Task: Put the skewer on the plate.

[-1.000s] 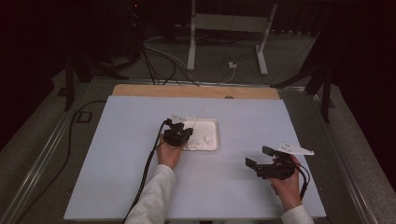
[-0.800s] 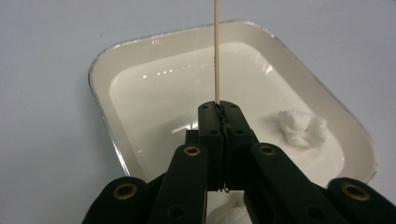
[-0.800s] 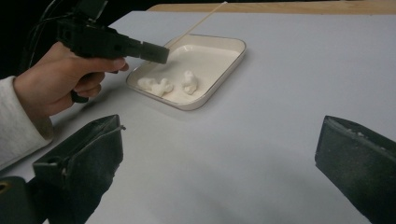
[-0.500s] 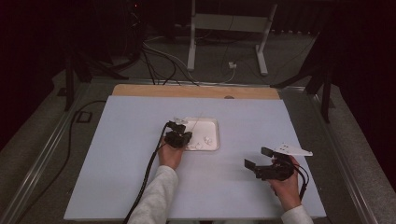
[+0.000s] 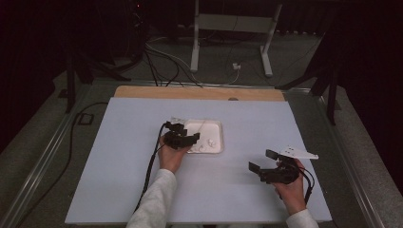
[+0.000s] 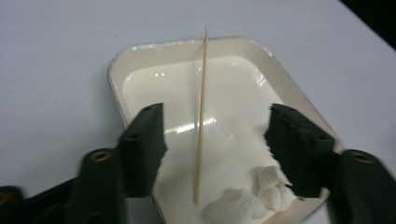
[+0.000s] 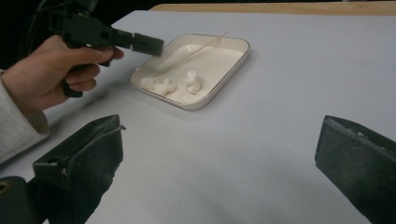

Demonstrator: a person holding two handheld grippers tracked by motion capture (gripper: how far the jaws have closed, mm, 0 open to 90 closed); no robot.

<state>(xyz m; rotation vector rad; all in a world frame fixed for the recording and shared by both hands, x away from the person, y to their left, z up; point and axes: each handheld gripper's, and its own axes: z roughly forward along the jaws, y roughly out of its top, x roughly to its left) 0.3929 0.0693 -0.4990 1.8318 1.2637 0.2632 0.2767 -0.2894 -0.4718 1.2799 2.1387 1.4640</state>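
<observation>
- Thin pale wooden stick (image 6: pixel 201 112): lies in the shallow cream rectangular tray (image 6: pixel 140 51), its far end propped on the tray's far rim and its near end down on the tray floor, just beside 2 small white cotton-like wads (image 6: pixel 236 205).
- Left gripper (image 6: pixel 217 140): its jaws have just been opening and now stand apart on either side of the stick; neither pad touches it. One second ago, in the high view, they were together over the tray.
- Meaning, as a judgement: the stick has been let go into the tray, so this placing step looks finished and the left hand (image 5: pixel 171 154) is free to draw back.
- Right gripper (image 5: pixel 263 161): jaws wide apart and empty, well apart from the tray, over the pale blue-white table sheet (image 5: pixel 119 180).
- Writing: no brand, label or lettering can be read on the tray, the stick or the grippers.
</observation>
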